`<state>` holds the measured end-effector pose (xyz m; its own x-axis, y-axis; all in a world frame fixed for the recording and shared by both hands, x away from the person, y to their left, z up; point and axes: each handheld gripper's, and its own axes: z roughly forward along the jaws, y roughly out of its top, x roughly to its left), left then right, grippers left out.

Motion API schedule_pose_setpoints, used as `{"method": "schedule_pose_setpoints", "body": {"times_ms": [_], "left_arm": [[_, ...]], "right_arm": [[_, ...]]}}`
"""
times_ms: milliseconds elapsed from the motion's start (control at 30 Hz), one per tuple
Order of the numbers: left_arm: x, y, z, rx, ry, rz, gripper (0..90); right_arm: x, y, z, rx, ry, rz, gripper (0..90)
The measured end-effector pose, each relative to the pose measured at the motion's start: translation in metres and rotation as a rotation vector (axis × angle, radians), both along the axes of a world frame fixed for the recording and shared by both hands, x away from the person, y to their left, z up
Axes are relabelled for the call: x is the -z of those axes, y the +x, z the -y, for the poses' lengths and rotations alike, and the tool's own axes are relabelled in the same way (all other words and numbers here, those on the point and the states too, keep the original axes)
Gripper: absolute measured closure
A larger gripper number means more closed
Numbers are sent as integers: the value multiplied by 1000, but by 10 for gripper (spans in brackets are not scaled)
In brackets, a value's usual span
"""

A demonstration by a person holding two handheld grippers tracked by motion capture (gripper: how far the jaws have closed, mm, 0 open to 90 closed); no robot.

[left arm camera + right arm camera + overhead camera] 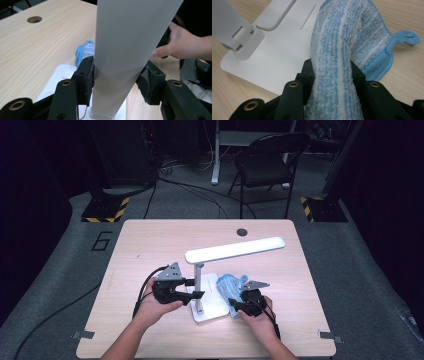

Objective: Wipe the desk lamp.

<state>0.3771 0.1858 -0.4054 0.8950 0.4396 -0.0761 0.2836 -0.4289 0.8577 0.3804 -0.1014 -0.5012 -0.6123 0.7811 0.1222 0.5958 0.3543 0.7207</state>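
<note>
The left gripper (192, 288) is clamping the lamp's upright stem (120, 62), its pads pressing the stem from both sides and steadying the lamp (235, 248) on the table (150, 240). The right gripper (239, 301) is pinching a bunched blue cloth (342, 50), which is draping forward from the jaws onto the white base (274, 62). The cloth is lying at the base's right edge, with bare plate stretching away toward the stem, whose long axis is standing roughly vertical. The right hand (260, 312) is the nearer one for wiping, probably sweeping leftward across the base. No containers are sitting on the table.
</note>
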Motion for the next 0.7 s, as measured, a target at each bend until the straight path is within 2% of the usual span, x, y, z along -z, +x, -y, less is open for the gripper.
{"method": "schedule_pose_setpoints", "body": {"times_ms": [133,167,333,433,600,633,667,700], "left_arm": [[0,2,5,-54,7,37,518],[1,4,6,-59,-1,34,518],[1,8,8,-55,-7,22,515],[2,8,7,-50,-8,16,513],[3,7,7,-54,-17,13,513],[3,7,7,-50,-17,10,512],[3,7,7,-49,-17,9,512],[2,8,7,-42,-6,22,513]], "right_arm": [[-4,4,5,8,8,3,649],[-6,5,7,21,10,-4,649],[-9,6,11,42,16,-4,649],[-6,4,13,26,4,-11,650],[2,4,5,29,-18,-29,653],[3,8,4,15,-23,0,654],[3,8,2,27,-21,-13,654],[4,11,2,20,-25,-4,654]]}}
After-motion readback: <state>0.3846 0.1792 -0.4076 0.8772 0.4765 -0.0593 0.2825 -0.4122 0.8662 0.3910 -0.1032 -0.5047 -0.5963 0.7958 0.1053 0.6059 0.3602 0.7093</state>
